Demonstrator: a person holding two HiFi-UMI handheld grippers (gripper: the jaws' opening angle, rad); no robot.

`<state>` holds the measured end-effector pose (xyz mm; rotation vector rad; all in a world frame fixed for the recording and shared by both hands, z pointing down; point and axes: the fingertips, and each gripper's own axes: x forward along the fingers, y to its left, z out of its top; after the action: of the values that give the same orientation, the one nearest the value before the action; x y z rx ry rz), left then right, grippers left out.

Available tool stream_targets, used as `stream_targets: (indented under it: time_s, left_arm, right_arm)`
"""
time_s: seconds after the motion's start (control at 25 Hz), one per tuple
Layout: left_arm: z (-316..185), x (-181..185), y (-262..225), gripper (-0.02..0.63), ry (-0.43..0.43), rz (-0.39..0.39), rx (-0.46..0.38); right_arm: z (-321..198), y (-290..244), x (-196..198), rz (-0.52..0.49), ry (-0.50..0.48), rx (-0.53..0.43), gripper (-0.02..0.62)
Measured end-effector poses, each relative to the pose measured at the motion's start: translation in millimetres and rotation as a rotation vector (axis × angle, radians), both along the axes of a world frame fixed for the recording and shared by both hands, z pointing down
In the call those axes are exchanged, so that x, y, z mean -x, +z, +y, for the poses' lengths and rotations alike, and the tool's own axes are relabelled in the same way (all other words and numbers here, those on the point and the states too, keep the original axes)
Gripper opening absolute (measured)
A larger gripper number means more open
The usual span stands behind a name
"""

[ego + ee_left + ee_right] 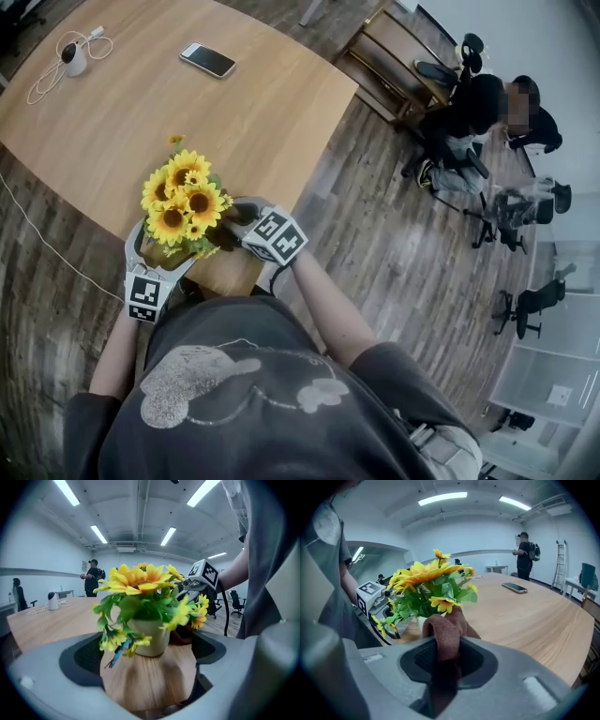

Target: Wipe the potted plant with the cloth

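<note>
A potted plant (185,206) with yellow sunflowers and green leaves in a pale pot (150,637) stands at the near edge of the wooden table (253,112). My left gripper (164,251) is open, its jaws set wide on either side of the pot (147,653) without touching it. My right gripper (236,220) is shut on a brown cloth (445,634). The cloth's bunched end presses against the leaves and lower flowers on the plant's right side. In the left gripper view the cloth (180,637) shows dark behind the pot.
A phone (207,59) and a small white device with a cable (73,58) lie far back on the table. A person (469,122) sits beyond the table's right corner among office chairs (525,305). Another person (525,555) stands far off.
</note>
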<state>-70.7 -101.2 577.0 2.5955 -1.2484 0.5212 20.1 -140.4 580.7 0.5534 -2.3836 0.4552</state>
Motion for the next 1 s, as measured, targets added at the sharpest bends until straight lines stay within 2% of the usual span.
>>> stream_targets:
  time_s: [0.2, 0.32, 0.64, 0.8, 1.0]
  left_arm:
    - [18.0, 3.6, 9.2, 0.612, -0.063, 0.017, 0.047]
    - [18.2, 1.4, 3.1, 0.612, -0.093, 0.029, 0.032]
    - [-0.3, 12.3, -22.0, 0.612, -0.236, 0.119, 0.019]
    - [-9.9, 22.8, -19.0, 0.612, -0.294, 0.141, 0.022]
    - [-20.5, 15.2, -22.0, 0.62, -0.313, 0.14, -0.006]
  right_arm:
    - [26.3, 3.0, 14.6, -0.007, -0.098, 0.021, 0.072]
    - [37.7, 4.6, 26.6, -0.01, -0.158, 0.025, 0.072]
    - [53.8, 9.5, 64.5, 0.001, -0.321, -0.014, 0.071]
    - [56.4, 8.3, 69.0, -0.017, -0.319, -0.011, 0.071]
    - [48.6, 4.7, 30.4, -0.04, -0.209, 0.011, 0.072]
